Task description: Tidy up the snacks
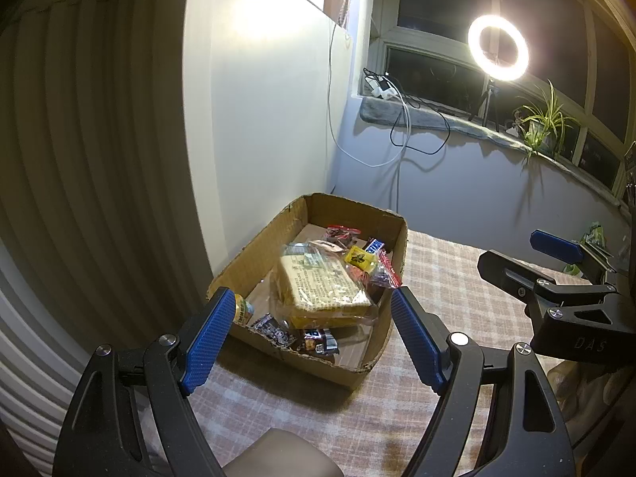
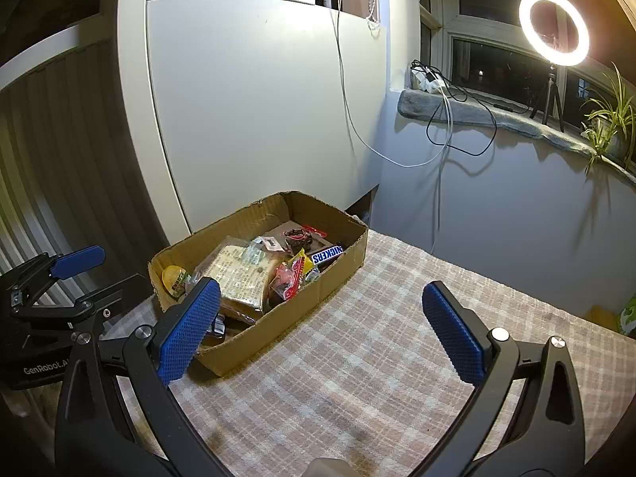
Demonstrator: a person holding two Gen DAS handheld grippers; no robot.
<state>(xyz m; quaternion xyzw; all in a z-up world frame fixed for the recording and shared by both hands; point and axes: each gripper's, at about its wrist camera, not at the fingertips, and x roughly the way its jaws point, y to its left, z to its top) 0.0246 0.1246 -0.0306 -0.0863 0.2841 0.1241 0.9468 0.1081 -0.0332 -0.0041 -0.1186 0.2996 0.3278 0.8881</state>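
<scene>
A shallow cardboard box (image 1: 359,373) sits on a tabletop (image 2: 357,357) covered with a pink and white checked cloth, its long axis running from the near edge away toward the white cabinet panel (image 2: 258,99) behind it. Inside the box, a large bag of pale wafers (image 1: 322,290) lies flat along the same long axis, filling the middle. Beyond the wafers, at the far end of the box, a Snickers bar (image 2: 328,254) lies crosswise, with a small yellow packet (image 1: 359,258) just beside it. At the near end of the box lie small dark wrapped candies (image 1: 318,342) and a yellow-lidded cup (image 2: 175,276) in the corner. The left tongs (image 1: 312,336) hang over the near end of the box, tilted downward, blue pads spread with nothing between them. The right tongs (image 2: 322,328) hang beside the box over bare cloth, also tilted downward, spread wide and empty.
</scene>
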